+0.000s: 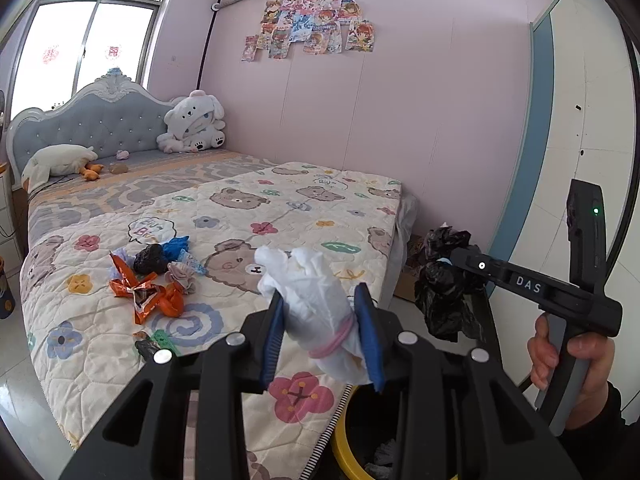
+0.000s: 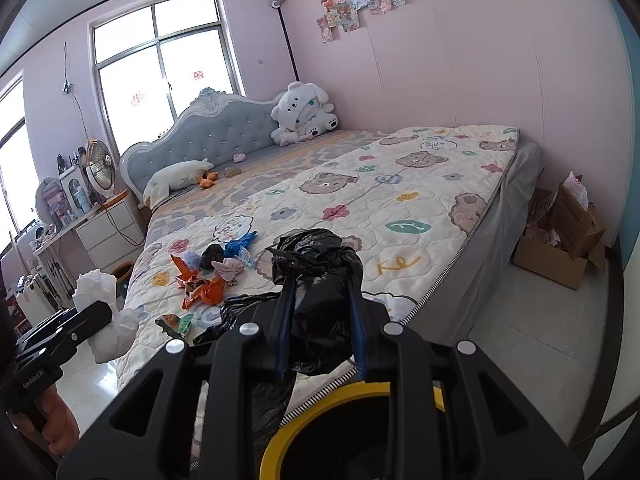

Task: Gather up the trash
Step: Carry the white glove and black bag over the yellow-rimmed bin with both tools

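My left gripper is shut on a white plastic bag with pink handles, held above the bed's near corner; the bag also shows in the right wrist view. My right gripper is shut on a crumpled black plastic bag, also seen in the left wrist view. Both hang over a yellow-rimmed bin by the bed; its rim also shows in the left wrist view. More trash lies on the quilt: orange wrappers, a black wad, a blue bag and a green scrap.
The bed with a bear-print quilt fills the middle, with plush toys by the headboard. A cardboard box stands on the floor beyond the bed's foot. A nightstand and fan stand at the left.
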